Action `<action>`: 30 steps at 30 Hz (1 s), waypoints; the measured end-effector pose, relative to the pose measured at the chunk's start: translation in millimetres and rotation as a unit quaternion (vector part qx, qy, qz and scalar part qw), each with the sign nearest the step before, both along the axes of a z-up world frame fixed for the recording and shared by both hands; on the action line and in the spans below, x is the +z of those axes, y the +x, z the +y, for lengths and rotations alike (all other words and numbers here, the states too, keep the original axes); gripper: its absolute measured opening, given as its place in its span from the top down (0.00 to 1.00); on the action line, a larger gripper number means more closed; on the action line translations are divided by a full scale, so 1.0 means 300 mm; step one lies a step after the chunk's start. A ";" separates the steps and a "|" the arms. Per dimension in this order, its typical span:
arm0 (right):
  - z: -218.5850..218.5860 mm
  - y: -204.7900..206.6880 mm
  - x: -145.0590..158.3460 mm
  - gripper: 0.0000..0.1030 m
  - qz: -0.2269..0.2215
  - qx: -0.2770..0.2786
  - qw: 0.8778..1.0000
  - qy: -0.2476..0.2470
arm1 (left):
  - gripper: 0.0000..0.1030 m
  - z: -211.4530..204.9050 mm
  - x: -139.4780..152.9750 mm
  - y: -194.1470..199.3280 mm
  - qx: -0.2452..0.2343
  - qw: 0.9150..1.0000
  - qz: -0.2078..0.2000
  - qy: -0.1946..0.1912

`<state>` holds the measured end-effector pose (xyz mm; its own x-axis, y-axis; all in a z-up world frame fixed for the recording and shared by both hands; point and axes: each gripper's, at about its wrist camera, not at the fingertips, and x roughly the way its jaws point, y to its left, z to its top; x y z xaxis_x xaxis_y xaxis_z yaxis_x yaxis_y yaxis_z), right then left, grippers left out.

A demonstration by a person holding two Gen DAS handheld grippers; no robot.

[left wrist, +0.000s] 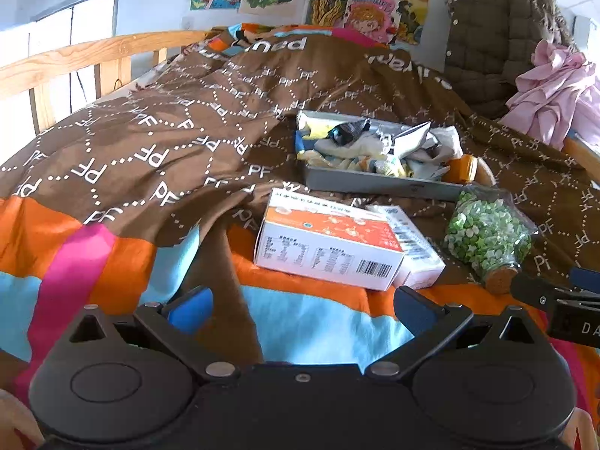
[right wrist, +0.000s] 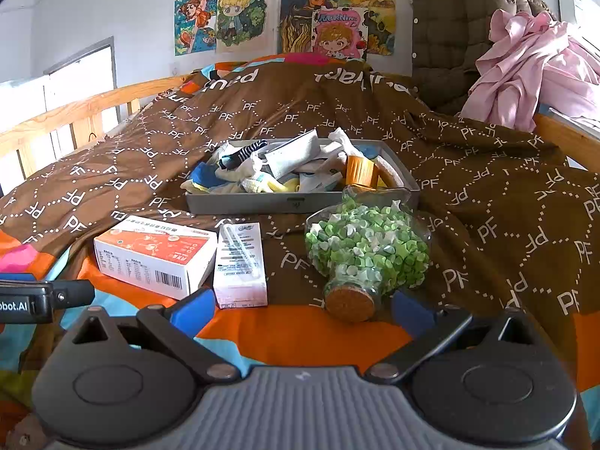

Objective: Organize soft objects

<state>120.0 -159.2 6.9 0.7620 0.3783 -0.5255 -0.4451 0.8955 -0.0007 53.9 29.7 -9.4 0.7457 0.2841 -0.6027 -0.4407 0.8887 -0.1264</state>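
I'm looking across a bed covered by a brown quilt (right wrist: pixel 487 195) printed with white letters, with orange and blue bands at the near edge. A shallow grey tray (right wrist: pixel 262 202) sits on it, well ahead of both grippers. It is heaped with soft things: rolled and loose socks (right wrist: pixel 262 172), one dark striped, others white, yellow and blue. An orange ribbed cup (right wrist: pixel 360 170) stands at the tray's right end among them.

Just in front of the tray lies a glass bottle (right wrist: pixel 367 251) on its side, cork stopper toward me, packed with green and white folded paper stars. To its left stand a white and orange carton (right wrist: pixel 153 255) and, touching it, a smaller white box (right wrist: pixel 242 266).

My left gripper (left wrist: pixel 303 307) hangs over the quilt's blue band with its jaws spread wide, gripping nothing. My right gripper (right wrist: pixel 303 307) is likewise wide open and empty, its jaws flanking the cork end of the bottle without touching it.
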 end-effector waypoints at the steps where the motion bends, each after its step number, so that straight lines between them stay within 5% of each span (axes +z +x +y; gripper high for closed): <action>1: -0.001 -0.002 -0.001 0.00 0.000 0.000 1.000 0.000 | 0.01 -0.001 0.004 0.002 0.002 1.000 0.001 0.000; 30: 0.004 0.000 0.001 0.00 0.005 0.002 1.000 -0.007 | 0.01 -0.057 0.034 0.004 -0.032 0.999 0.013 0.040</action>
<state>120.0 -158.0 7.2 0.7550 0.3735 -0.5390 -0.4488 0.8936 -0.0094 55.1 12.5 0.8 0.7482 0.2841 -0.5996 -0.3853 0.9217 -0.0441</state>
